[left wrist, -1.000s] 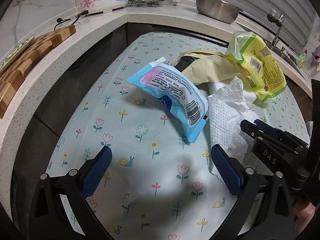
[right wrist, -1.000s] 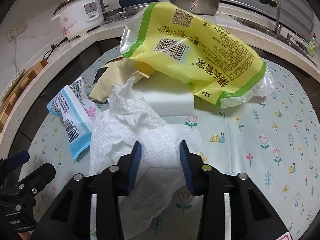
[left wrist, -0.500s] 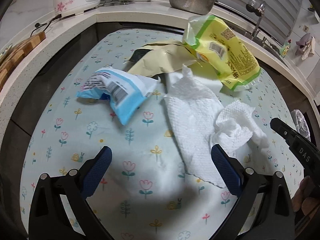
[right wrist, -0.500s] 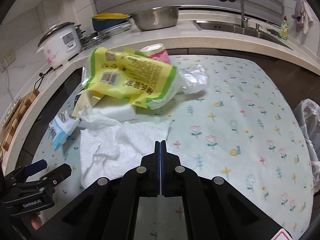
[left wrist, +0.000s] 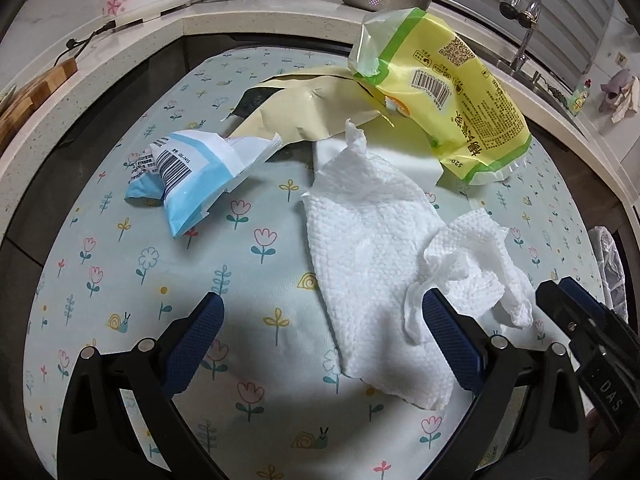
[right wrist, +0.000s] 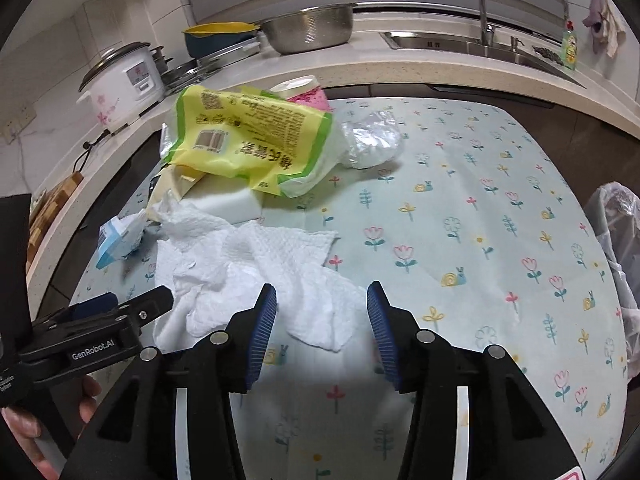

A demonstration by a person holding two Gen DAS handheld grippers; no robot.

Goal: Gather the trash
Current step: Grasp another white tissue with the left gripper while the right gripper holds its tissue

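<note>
A crumpled white paper towel [left wrist: 380, 240] lies on the flowered tablecloth [left wrist: 140, 280]; it also shows in the right wrist view [right wrist: 260, 264]. Behind it lie a blue-white wrapper [left wrist: 188, 172], a beige paper bag [left wrist: 304, 108] and a yellow-green bag [left wrist: 448, 92], also in the right wrist view [right wrist: 248, 136]. My left gripper [left wrist: 320, 332] is open and empty, its right finger over the towel's near edge. My right gripper [right wrist: 322, 320] is open and empty just above the towel's near corner.
A clear plastic wad [right wrist: 372, 140] and a pink cup [right wrist: 304, 90] lie behind the yellow bag. A plastic trash bag [right wrist: 616, 240] hangs at the table's right edge. The counter holds a rice cooker [right wrist: 120, 84], a steel colander [right wrist: 308, 28] and a sink [right wrist: 460, 44].
My right gripper shut on the towel, dragged it nearer and has opened, leaving the towel on the table. The left gripper stays open and has shifted its view rightward.
</note>
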